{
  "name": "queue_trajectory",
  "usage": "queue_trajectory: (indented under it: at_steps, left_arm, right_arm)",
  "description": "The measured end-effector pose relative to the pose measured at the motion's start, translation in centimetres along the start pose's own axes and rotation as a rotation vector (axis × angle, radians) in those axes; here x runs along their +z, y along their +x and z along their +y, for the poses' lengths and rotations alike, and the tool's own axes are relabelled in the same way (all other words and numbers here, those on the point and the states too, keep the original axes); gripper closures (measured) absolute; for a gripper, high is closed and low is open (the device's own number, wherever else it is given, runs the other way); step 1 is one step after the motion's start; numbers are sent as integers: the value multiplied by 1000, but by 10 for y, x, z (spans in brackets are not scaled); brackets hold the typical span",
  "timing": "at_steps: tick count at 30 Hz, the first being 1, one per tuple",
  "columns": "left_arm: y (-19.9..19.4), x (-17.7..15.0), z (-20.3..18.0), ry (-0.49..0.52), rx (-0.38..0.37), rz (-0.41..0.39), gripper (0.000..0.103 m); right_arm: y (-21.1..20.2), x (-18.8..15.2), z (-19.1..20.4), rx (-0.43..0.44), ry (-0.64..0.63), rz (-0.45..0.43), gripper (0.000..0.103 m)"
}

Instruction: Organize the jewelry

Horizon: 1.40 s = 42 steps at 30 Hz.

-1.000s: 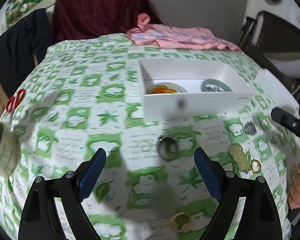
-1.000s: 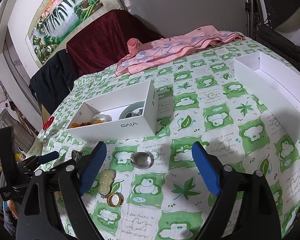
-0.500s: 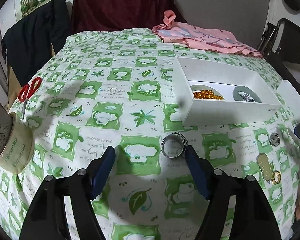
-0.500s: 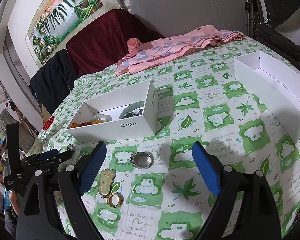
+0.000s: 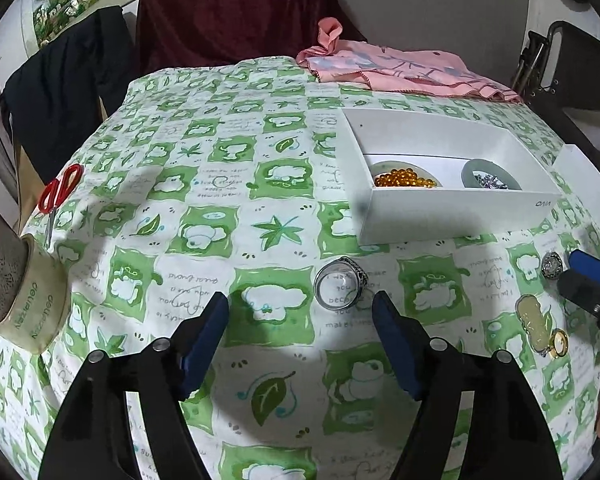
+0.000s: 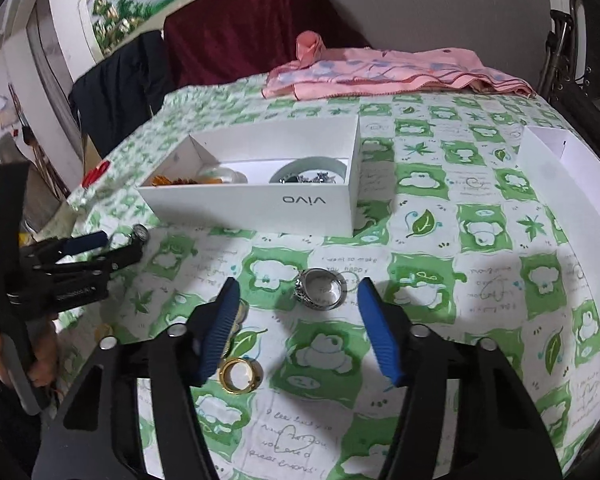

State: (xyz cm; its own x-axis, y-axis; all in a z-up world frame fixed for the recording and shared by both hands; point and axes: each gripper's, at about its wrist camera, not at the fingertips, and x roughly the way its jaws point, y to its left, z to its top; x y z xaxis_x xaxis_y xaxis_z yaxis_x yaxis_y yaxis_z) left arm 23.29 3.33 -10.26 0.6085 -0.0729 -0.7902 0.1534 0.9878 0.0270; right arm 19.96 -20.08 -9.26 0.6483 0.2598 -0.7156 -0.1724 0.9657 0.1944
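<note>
Green-checked cloth (image 5: 204, 208) covers the counter. Left claw (image 5: 300, 304): jaws apart and opening. A silver ring (image 5: 340, 285) lies flat on the cloth at its 12 o'clock, just past the tips, untouched. Right claw (image 6: 298, 286): jaws apart and closing. A second silver ring (image 6: 320, 285) lies between the tips, clear of both pads. A gold ring (image 6: 240, 376) sits at that claw's 7 o'clock. The white box (image 5: 452, 216), at 1 o'clock of the left claw, holds amber beads (image 5: 404, 179).

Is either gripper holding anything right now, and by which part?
Nothing is held. The left gripper, jaws opening, frames one silver ring; the right gripper, jaws closing, frames a second ring. Both lie ungripped on the cloth.
</note>
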Motion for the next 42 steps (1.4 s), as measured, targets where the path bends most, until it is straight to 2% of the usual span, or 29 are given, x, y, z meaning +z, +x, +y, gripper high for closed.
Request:
queue_trajectory:
  at_steps: [4, 6, 7, 9, 11, 13, 21, 22, 24, 27, 30, 33, 36, 38, 40, 42]
  left_arm:
    - [0, 0, -1, 5, 4, 0, 29]
    - [0, 0, -1, 4, 4, 1, 28]
    - [0, 0, -1, 4, 4, 1, 28]
    - [-1, 0, -1, 3, 3, 1, 27]
    - [-1, 0, -1, 5, 3, 0, 27]
    - [0, 0, -1, 8, 4, 0, 27]
    - [0, -1, -3, 13, 8, -1, 27]
    - [0, -1, -3, 14, 8, -2, 27]
    - [0, 0, -3, 13, 7, -2, 27]
    - [-2, 0, -4, 17, -9, -10, 27]
    - [-2, 3, -10, 46, -34, -22, 27]
    - [1, 8, -18, 85, -33, -34, 28]
    - [4, 12, -17, 91, -36, -37, 35]
    - [6, 13, -16, 92, -47, -30, 48]
    - [6, 13, -17, 106, -81, -23, 75]
    - [3, 9, -26, 151, -61, -34, 76]
  right_arm:
    - [13, 5, 1, -41, -49, 58, 54]
    - [15, 4, 9, -102, -131, 69, 69]
    - [15, 3, 13, -112, -160, 72, 73]
    - [12, -1, 13, -68, -166, 75, 74]
    - [6, -5, 10, 15, -156, 81, 74]
    - [2, -6, 8, 51, -149, 74, 74]
    - [12, 3, 15, 10, -193, 70, 74]
    - [16, 3, 17, 2, -202, 85, 79]
    - [15, 3, 19, -20, -216, 75, 80]
    - [11, 2, 13, -36, -181, 56, 80]
    - [12, 3, 0, -14, -112, 66, 80]
    - [10, 2, -1, -12, -105, 65, 79]
    - [10, 1, -2, -6, -101, 66, 79]
    - [10, 1, -3, 3, -93, 66, 79]
    - [10, 1, -3, 4, -92, 66, 79]
    - [10, 2, -3, 5, -91, 66, 79]
